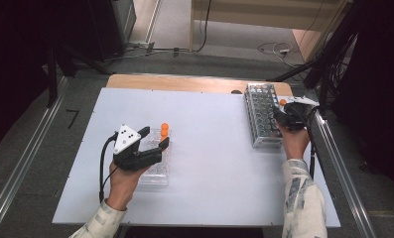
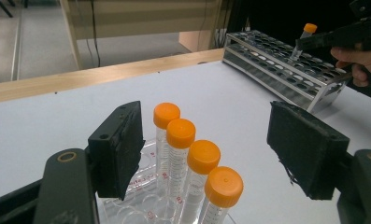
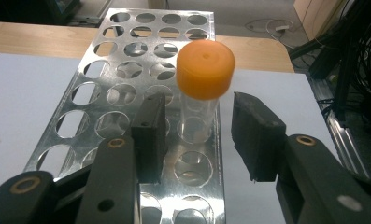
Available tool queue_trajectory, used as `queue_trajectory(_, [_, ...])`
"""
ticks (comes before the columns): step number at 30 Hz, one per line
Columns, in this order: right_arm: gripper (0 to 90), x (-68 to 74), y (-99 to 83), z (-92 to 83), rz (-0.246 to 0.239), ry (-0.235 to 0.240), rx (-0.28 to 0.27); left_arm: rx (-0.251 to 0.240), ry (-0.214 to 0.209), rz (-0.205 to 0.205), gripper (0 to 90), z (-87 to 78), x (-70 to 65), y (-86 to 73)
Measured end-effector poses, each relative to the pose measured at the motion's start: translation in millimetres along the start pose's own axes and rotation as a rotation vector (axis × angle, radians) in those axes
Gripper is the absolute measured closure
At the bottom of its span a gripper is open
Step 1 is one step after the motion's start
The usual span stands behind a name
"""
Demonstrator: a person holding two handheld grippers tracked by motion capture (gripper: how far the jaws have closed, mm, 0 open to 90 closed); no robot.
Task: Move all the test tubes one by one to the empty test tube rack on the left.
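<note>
From the high view we see the whole white table (image 1: 204, 148), with a metal rack (image 1: 262, 114) at its far right and a clear plastic tray (image 1: 155, 168) at its near left. That view gives us only two orange caps at the tray's far end, and the left gripper (image 1: 152, 139) covers the rest.

The left gripper view fills that in: we count four tubes (image 2: 192, 177) with orange caps, standing upright in one row in the tray. The left gripper's jaws stand spread, one on each side of the row, and we see a gap between each pad and the tubes. Red printing shows on the tray and on the tube walls, but we cannot read it.

Farther off in the left gripper view, the right gripper (image 2: 314, 42) reaches over the rack, with a fifth tube (image 2: 301, 43) at its tips.

The right gripper view brings us closest to that tube: it stands upright in a hole near the rack's right edge, its orange cap well above the plate. The right gripper's jaws stand on either side of the clear wall, with a sliver of space at each pad, so we read them as not pinching it.

The rack is four holes wide, and we see no other tube in it.
</note>
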State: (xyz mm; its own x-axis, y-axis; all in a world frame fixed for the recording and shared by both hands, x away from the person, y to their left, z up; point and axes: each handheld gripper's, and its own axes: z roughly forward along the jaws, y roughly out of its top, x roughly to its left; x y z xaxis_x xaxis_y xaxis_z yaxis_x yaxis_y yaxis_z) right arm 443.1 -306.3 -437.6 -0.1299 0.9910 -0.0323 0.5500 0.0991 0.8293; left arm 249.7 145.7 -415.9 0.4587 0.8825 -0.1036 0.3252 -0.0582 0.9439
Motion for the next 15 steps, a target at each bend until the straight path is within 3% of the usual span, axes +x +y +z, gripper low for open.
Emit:
queue_trajectory(12, [70.3,2.6,3.0,3.8,-0.027,-0.018,0.006,-0.002,-0.004,0.004,26.7,-0.3,-1.2,-0.1])
queue_trajectory(15, [71.0,2.4,3.0,3.5,-0.023,-0.012,0.007,-0.002,-0.004,0.005,26.8,-0.7,-0.8,0.2])
